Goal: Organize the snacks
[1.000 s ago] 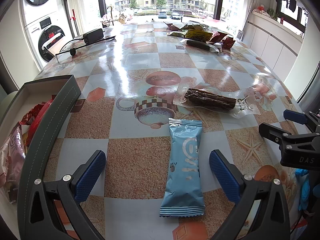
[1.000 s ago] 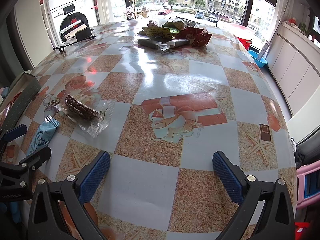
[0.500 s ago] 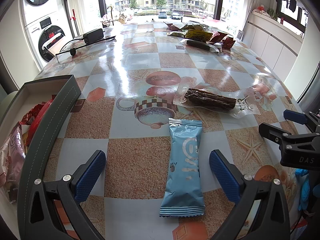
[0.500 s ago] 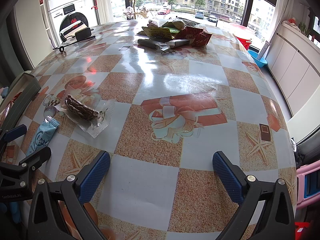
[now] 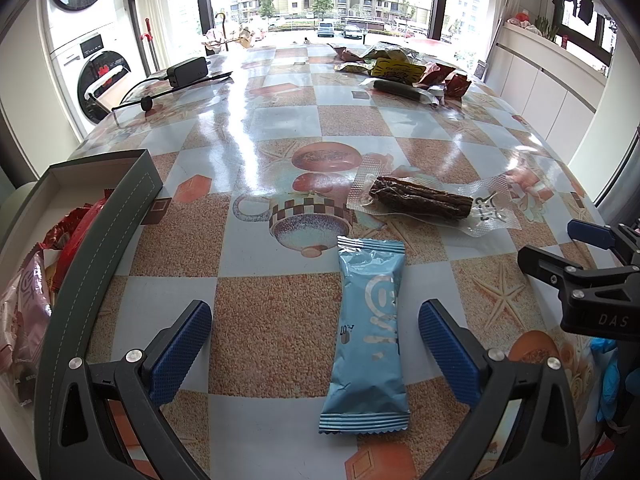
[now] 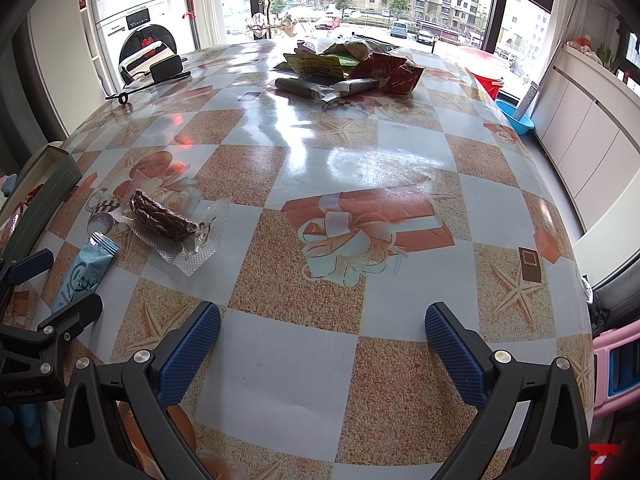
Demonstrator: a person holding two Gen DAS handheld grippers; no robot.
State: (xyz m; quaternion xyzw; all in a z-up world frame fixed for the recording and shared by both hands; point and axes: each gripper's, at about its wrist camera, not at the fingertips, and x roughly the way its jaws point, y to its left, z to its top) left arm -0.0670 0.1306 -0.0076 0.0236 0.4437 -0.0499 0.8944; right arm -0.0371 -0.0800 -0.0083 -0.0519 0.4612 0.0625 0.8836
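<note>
A light blue snack packet lies flat on the table between the open fingers of my left gripper. It also shows in the right wrist view. Just beyond it lies a clear vacuum pack with a dark brown snack, also in the right wrist view. A dark green box at the left holds red and pink packets. My right gripper is open and empty over bare tablecloth, to the right of the left one.
A pile of snack packets lies at the table's far end, also in the right wrist view. A black power adapter with cable lies at the far left. The table edge curves down at the right, with white cabinets beyond.
</note>
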